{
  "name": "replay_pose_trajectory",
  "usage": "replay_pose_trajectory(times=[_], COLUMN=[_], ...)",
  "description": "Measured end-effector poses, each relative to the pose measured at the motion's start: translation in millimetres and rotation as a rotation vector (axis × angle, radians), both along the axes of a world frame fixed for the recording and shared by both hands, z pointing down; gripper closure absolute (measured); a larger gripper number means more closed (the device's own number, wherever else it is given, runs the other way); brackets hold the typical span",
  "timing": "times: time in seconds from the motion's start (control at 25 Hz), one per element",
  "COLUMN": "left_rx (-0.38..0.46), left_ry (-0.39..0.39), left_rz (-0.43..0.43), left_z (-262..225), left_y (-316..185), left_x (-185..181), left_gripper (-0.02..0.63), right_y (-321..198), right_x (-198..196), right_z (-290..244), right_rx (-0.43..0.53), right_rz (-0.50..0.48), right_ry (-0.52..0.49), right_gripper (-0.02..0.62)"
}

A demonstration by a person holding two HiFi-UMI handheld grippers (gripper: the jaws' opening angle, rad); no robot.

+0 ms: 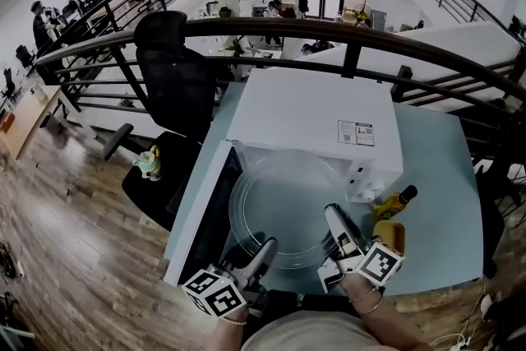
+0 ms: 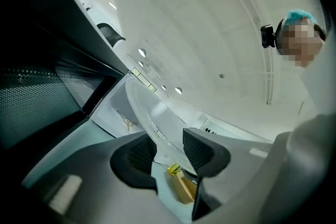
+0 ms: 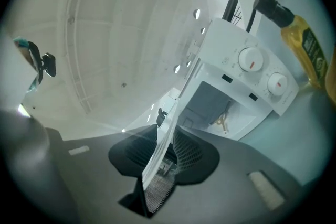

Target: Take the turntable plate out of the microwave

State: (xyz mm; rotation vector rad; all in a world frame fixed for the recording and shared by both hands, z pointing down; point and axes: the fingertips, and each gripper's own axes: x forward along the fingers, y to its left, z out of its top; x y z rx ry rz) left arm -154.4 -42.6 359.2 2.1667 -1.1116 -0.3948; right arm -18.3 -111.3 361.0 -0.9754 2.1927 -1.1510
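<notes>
Both tongs pinch the clear glass turntable plate (image 1: 283,205) (image 2: 152,123) (image 3: 163,139) by its near rim: the left gripper (image 1: 267,247) (image 2: 168,152) on the left part of that rim and the right gripper (image 1: 333,214) (image 3: 165,152) on the right part, each with its ribbed dark pads pressed onto the glass edge. The plate hangs in the air just in front of the white microwave (image 1: 312,119) (image 3: 247,86), outside its open mouth. The cavity shows bare pale walls with a small three-armed hub (image 3: 224,119) on its floor. The dark-windowed door (image 1: 201,210) stands swung out on the left, close beside the plate's left edge. On the right an amber oil bottle (image 1: 396,201) (image 3: 304,44) with a black cap lies near the right gripper, below the microwave's two round dials (image 3: 250,59). The pale blue table (image 1: 436,177) is smooth and flat, with bare surface to the right of the bottle. A black office chair (image 1: 173,70) stands past the table's left edge, and a dark curved railing (image 1: 353,33) runs behind.
</notes>
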Motion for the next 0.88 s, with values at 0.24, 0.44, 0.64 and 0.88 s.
replay_pose_trajectory(times=[0.24,0.44,0.64,0.88], left_rx=[0.039,0.063,0.074,0.071], left_ry=[0.003,0.001,0.0,-0.002], left_rz=[-0.004,-0.006,-0.009,-0.002], left_z=[-13,-21,-26,-26], left_y=[-6,-13,-19,-24], left_x=[0,-1,-1,-1], left_gripper=[0.445,0.446,0.446,0.445], right_y=[-5,-13,-19,-23], right_x=[1,-2,-2,-2], right_z=[-14,-29,-34,-36], right_rx=[0.031,0.057,0.07,0.073], right_rz=[-0.005,-0.001,0.002,0.004], right_ry=[-0.003,-0.02,-0.012,0.001], right_gripper=[0.472,0.472,0.472,0.471])
